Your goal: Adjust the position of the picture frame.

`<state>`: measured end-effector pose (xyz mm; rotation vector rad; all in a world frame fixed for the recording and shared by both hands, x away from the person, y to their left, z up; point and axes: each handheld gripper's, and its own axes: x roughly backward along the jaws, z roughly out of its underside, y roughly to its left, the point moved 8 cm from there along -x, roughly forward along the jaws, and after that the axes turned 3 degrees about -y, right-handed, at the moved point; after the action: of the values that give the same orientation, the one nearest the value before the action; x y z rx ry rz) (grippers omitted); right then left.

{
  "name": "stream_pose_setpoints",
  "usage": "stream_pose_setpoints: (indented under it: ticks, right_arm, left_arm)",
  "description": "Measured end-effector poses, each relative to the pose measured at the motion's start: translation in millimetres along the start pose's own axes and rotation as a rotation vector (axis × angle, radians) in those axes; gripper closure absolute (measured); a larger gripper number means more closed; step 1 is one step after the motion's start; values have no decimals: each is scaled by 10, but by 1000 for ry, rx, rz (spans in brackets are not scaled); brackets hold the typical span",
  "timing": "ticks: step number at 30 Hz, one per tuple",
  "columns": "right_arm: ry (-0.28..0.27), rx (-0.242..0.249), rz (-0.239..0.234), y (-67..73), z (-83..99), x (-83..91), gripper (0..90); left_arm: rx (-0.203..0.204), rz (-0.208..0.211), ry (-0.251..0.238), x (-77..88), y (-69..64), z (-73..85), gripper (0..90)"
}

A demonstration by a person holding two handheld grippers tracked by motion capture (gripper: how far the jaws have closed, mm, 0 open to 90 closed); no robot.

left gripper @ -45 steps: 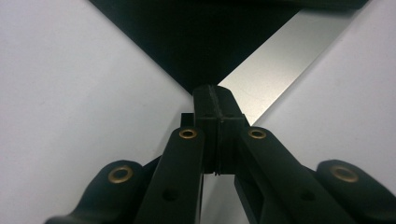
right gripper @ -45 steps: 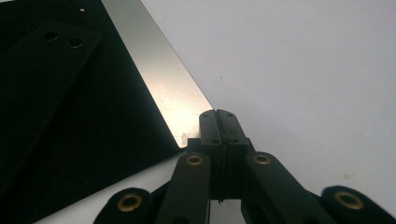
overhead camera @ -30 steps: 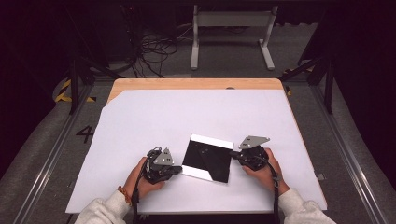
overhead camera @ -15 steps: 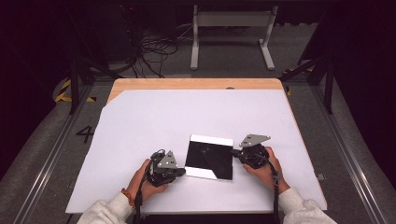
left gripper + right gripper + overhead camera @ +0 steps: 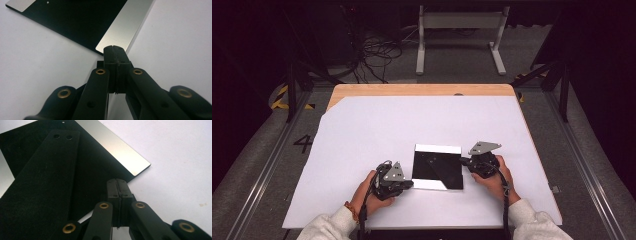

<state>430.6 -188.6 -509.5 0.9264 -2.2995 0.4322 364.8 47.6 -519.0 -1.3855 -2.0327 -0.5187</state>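
A flat black plate (image 5: 437, 167) with silver strips along two edges lies on the white table top (image 5: 412, 125), near the front. My left gripper (image 5: 411, 184) is shut, its tips at the plate's near left corner (image 5: 110, 42). In the left gripper view the closed left gripper (image 5: 113, 47) meets the end of a silver strip (image 5: 122, 27); I cannot tell whether it touches. My right gripper (image 5: 463, 161) is shut and empty at the plate's right edge. The right gripper view has the right gripper (image 5: 116, 181) by the plate's edge, with a long black bar (image 5: 42, 182) with two holes lying on the plate.
The white sheet covers a wooden table whose far edge (image 5: 422, 90) shows bare wood. Beyond it, cables (image 5: 377, 55) lie on the floor and a grey metal stand (image 5: 459, 30) rises. Dark rails run along both sides of the table.
My left gripper has slid a little nearer and to the right, up to the plate's near left corner. The right gripper and the plate have stayed put.
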Motion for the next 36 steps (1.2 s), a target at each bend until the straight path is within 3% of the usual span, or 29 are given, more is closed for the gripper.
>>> stream_pose_setpoints:
  ticks: [14, 17, 19, 22, 26, 29, 31, 36]
  right_arm:
    - [-2, -2, 20, -39, -21, -27, 900]
    - [-4, -5, 17, -42, -21, -27, 900]
    - [-2, 7, 23, -37, -24, -23, 900]
    - [-17, 32, 48, -34, -63, 46, 883]
    - [-63, 28, 23, -16, -109, 184, 873]
    - [-79, 32, 2, 25, -113, 272, 862]
    - [-84, 51, -8, 72, -119, 333, 857]
    - [-88, 60, -55, 185, -81, 468, 806]
  left_arm:
    - [-2, -14, -8, -41, 14, -34, 900]
    - [-27, -20, -2, -37, 19, -36, 900]
    - [-81, -41, 17, -16, 46, -43, 863]
    - [-74, -65, -32, 101, 142, -68, 850]
    - [-72, -93, -64, 245, 245, -34, 811]
    - [-71, -133, -91, 319, 328, -16, 746]
    - [-48, -158, -108, 355, 379, 3, 689]
    - [-26, -230, -89, 425, 445, 134, 498]
